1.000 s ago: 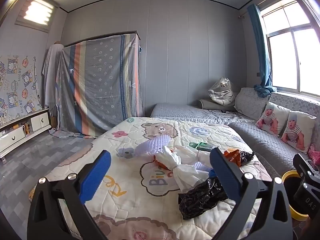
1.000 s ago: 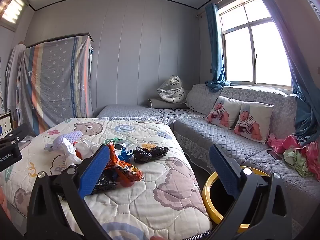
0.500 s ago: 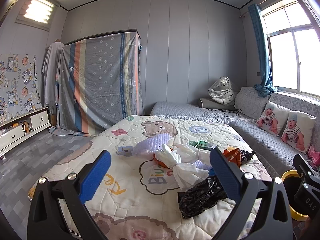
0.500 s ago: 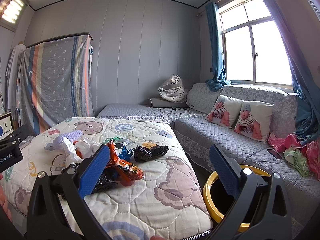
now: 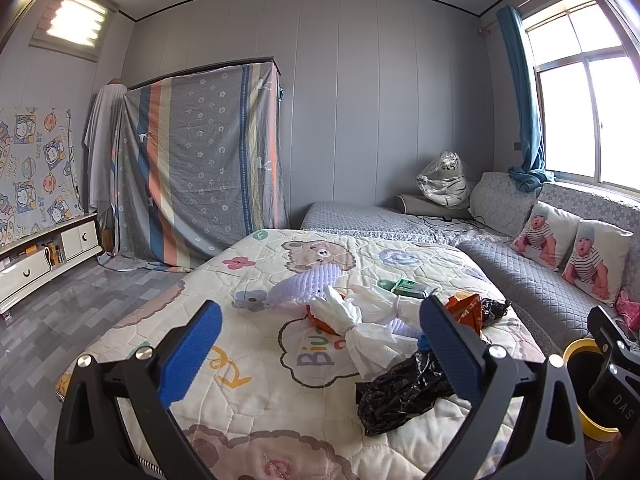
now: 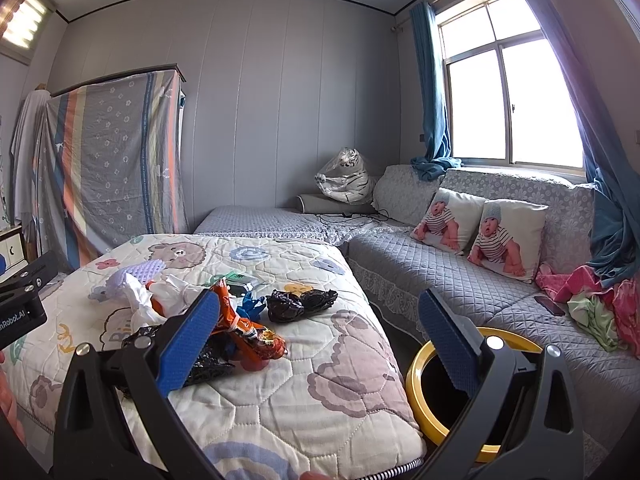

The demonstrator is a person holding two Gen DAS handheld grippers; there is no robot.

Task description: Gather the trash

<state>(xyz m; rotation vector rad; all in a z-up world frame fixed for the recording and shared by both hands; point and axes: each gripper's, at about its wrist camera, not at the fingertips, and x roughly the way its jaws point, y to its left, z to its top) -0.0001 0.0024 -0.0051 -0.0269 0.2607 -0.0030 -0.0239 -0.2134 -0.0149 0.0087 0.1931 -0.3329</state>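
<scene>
Stage: start of collection, by my judgement; every piece of trash in view lies on the bed and none shows in the bin.
Left gripper: your jaws stand spread wide and hold nothing, raised over the near part of the bed and aimed at the pile.
Right gripper: your jaws stand spread and hold nothing; the near black bag sits behind the left finger, the bin behind the right.
Trash on the bed: a white tied bag, a crumpled black bag near the front edge, an orange snack wrapper, a second black bag further back, a lilac knitted piece and a green packet.
Bin: the yellow-rimmed bin stands on the floor between the bed and the grey sofa; its inside reads dark, contents cannot be told.
Done: nothing that the views can confirm.
Left: all listed pieces are yours to lift and drop in the bin; the near black bag looks the handiest first pick.
</scene>
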